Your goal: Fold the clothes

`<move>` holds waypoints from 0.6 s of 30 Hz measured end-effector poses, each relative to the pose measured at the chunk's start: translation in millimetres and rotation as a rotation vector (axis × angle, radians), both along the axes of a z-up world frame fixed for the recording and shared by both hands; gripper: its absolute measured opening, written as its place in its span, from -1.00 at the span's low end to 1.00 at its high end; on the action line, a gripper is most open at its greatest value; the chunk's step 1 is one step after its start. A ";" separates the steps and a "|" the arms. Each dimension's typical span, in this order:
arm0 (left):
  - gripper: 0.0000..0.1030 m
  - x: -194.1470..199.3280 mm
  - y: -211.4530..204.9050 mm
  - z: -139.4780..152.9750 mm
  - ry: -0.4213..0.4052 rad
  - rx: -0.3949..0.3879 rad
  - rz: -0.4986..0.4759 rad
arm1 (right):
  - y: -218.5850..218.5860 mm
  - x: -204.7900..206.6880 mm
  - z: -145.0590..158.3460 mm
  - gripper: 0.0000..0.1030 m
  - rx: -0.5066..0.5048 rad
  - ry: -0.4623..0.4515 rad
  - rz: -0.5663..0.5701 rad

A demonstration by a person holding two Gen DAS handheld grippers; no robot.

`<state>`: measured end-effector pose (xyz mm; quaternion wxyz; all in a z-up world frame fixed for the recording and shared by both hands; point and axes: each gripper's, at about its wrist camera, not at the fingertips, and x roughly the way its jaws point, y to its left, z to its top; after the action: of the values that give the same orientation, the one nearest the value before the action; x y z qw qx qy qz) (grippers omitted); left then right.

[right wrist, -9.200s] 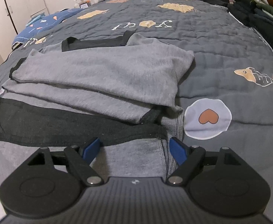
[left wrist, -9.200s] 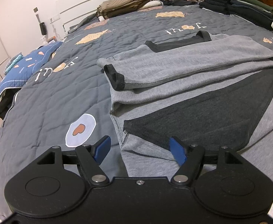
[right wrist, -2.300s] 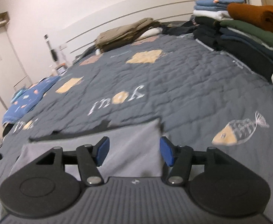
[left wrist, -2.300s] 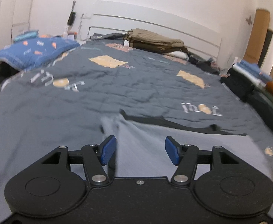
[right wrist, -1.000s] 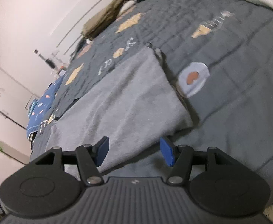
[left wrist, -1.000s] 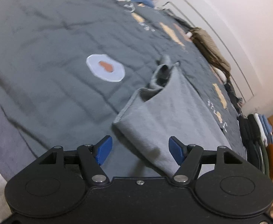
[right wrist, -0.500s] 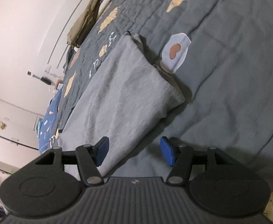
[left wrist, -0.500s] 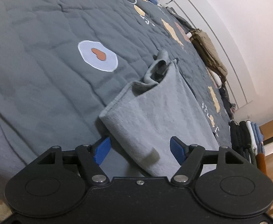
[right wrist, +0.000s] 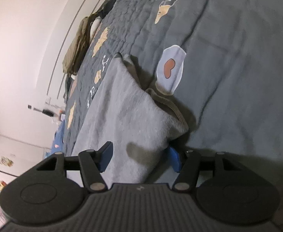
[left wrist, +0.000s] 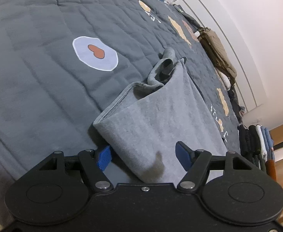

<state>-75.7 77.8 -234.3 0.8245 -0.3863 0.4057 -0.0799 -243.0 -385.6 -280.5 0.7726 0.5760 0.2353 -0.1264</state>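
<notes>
— How many garments are laid out for folding?
— One grey garment (left wrist: 160, 119) is seen on the one bed (left wrist: 35, 77), with a black trim tucked inside its near fold.

— And grippers?
— Two are counted: the left gripper (left wrist: 144, 155) and the right gripper (right wrist: 139, 158), each with two blue pads.

— Any piles?
— One olive-brown pile (left wrist: 217, 52) is seen by the headboard, and one stack of folded clothes (left wrist: 257, 147) at the bed's far edge (roughly eight layers can be made out, though the exact count cannot be told).

— Quilt motifs?
— One white egg patch (left wrist: 95, 53) is counted in each view.
</notes>
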 end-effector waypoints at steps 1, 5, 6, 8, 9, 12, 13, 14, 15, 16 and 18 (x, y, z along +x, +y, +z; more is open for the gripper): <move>0.24 0.8 0.2 -0.2 -0.001 -0.003 0.002 | -0.8 1.1 -1.4 0.16 0.008 -0.007 -0.006; -0.40 2.8 3.8 -3.2 0.006 -0.017 0.019 | -3.3 5.9 -4.3 -0.08 0.021 -0.032 -0.028; -0.59 3.4 5.1 -4.3 0.009 -0.019 0.025 | -3.5 5.5 -3.9 -0.24 0.018 -0.038 -0.034; -0.73 3.1 8.3 -5.5 0.011 -0.031 0.036 | -5.3 4.2 -2.7 -0.86 0.022 -0.050 -0.046; -0.80 2.0 9.7 -4.8 0.007 -0.038 0.040 | -6.5 3.8 -1.4 -0.86 0.028 -0.057 -0.052; -0.87 -2.7 14.0 1.8 -0.020 -0.048 0.060 | -9.0 -0.7 5.9 -0.89 0.035 -0.106 -0.059; -0.88 -4.1 15.3 3.9 -0.026 -0.051 0.065 | -9.9 -2.9 9.1 -0.90 0.036 -0.122 -0.063; -0.88 -5.8 16.5 5.6 -0.027 -0.054 0.066 | -10.7 -4.2 12.6 -0.91 0.037 -0.134 -0.069; -0.89 -8.0 17.7 7.3 -0.026 -0.056 0.066 | -11.8 -7.9 16.0 -0.91 0.040 -0.150 -0.077; -0.89 -10.0 18.9 8.7 -0.026 -0.055 0.064 | -13.4 -12.4 18.7 -0.91 0.044 -0.159 -0.082; -0.89 -15.1 21.1 11.5 -0.019 -0.048 0.051 | -16.3 -19.7 23.6 -0.91 0.056 -0.165 -0.085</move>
<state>-90.8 99.0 -222.8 0.8207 -0.4152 0.3858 -0.0723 -262.7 -401.9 -256.9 0.7669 0.6153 0.1495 -0.1045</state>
